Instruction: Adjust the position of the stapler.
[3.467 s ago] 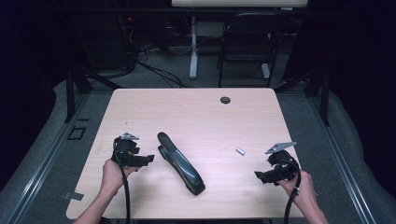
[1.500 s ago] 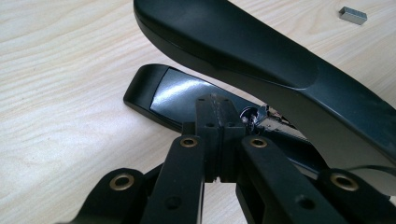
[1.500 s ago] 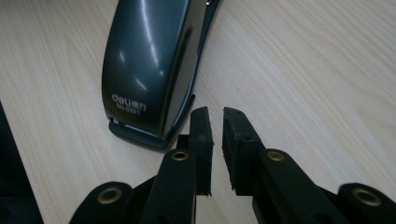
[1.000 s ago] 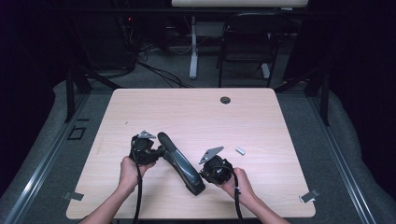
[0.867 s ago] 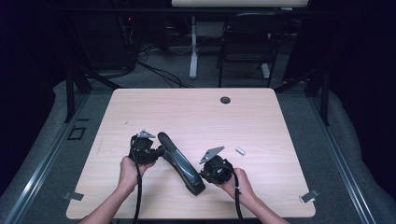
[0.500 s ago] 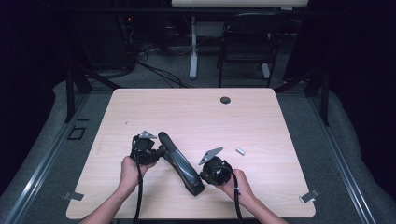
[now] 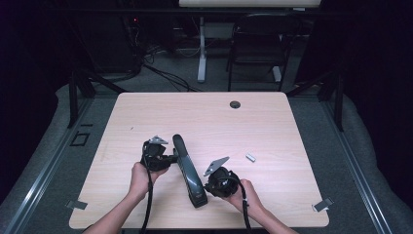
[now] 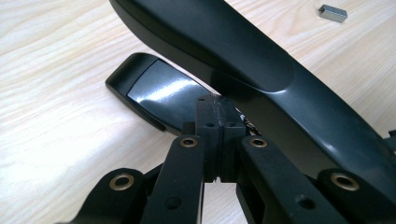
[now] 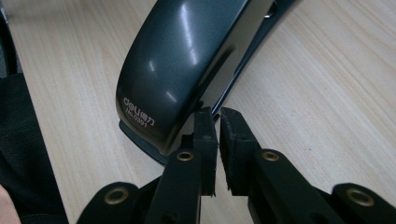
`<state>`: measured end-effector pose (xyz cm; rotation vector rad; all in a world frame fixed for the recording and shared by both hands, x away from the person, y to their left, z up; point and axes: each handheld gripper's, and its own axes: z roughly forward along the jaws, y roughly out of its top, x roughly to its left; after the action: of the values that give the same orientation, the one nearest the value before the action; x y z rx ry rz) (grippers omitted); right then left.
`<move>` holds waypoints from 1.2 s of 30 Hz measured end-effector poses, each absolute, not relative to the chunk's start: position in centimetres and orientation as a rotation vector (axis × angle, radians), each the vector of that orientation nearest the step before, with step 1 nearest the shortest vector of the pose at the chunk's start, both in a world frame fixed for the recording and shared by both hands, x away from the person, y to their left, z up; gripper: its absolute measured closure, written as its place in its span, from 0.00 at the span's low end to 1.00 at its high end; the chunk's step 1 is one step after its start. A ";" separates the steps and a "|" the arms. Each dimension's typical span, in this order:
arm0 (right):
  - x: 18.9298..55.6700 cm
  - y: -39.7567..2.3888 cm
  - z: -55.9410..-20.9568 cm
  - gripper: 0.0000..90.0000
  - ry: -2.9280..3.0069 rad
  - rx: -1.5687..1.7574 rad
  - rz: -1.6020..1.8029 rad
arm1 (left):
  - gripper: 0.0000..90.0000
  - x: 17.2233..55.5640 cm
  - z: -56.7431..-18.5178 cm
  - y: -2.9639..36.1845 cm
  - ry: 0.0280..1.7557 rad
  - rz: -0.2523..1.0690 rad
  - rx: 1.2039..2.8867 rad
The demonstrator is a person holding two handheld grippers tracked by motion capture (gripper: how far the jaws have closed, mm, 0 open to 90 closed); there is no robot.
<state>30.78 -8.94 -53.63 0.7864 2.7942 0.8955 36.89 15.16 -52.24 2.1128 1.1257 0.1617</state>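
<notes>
A long black stapler (image 7: 187, 170) lies at an angle on the wooden table (image 7: 272, 126), its rear end towards the person. My left gripper (image 7: 173, 157) is at the stapler's far end. In the left gripper view it (image 8: 217, 105) is shut, its tips poking into the gap between the stapler's base (image 8: 154, 91) and top arm (image 8: 243, 56). My right gripper (image 7: 207, 187) is at the near end. In the right gripper view it (image 9: 215, 116) is shut to a thin slit, its tips against the side of the stapler's rear (image 9: 177, 60).
A small metal block (image 7: 250, 157) lies to the right of the stapler and appears far off in the left gripper view (image 8: 333, 13). A round cable hole (image 7: 235, 104) sits near the table's far edge. A chair (image 7: 258, 44) stands behind the table.
Both hands have come in from the table's sides to the stapler. In the last second its near end has shifted slightly left, and the grippers have hardly moved.
</notes>
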 end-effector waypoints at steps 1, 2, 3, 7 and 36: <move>30.7 -8.9 -53.6 0.95 2.800 0.782 0.890 | 1.00 36.9 -52.2 15.0 1.119 0.161 2.115; 30.7 -8.9 -53.7 0.94 2.798 0.788 0.898 | 1.00 36.9 -52.2 14.8 1.117 0.160 2.115; 30.6 -8.8 -53.8 0.94 2.800 0.786 0.902 | 1.00 36.9 -52.2 14.7 1.113 0.158 2.117; 30.7 -8.8 -53.8 0.94 2.828 0.782 0.915 | 1.00 37.0 -52.2 14.2 1.106 0.146 2.110; 29.7 -7.9 -53.7 0.92 2.845 0.784 1.072 | 1.00 37.0 -52.1 11.4 1.012 0.114 2.156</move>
<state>29.75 -7.91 -53.71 0.7844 2.8451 1.0718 36.99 11.36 -52.08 2.1563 1.0125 0.1136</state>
